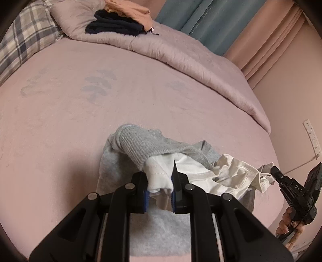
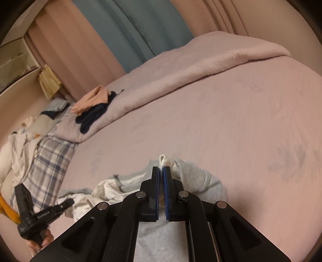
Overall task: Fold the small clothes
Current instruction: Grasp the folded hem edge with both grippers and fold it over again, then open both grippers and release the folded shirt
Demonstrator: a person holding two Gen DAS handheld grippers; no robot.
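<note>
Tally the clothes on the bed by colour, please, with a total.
White: 1, the white garment, gripped by both grippers
Grey: 1, the grey garment
Dark navy: 1, on the quilt
Peach: 1, on the navy one
Total: 4

My left hand-held gripper (image 1: pixel 160 181) is matt black plastic with dull metal pins and ribbed blue pads — my right hand-held gripper (image 2: pixel 161 187) looks the same. The grey garment (image 1: pixel 140 144) is soft cloth, coarse-ribbed at the cuff, fleecy below. The white garment (image 1: pixel 231 173) is thin, smooth cloth with stitched hems. The bed sheet (image 1: pixel 80 112) is matt pink cloth, faintly fuzzy — the quilt (image 1: pixel 181 52) looks smooth and puffy.
</note>
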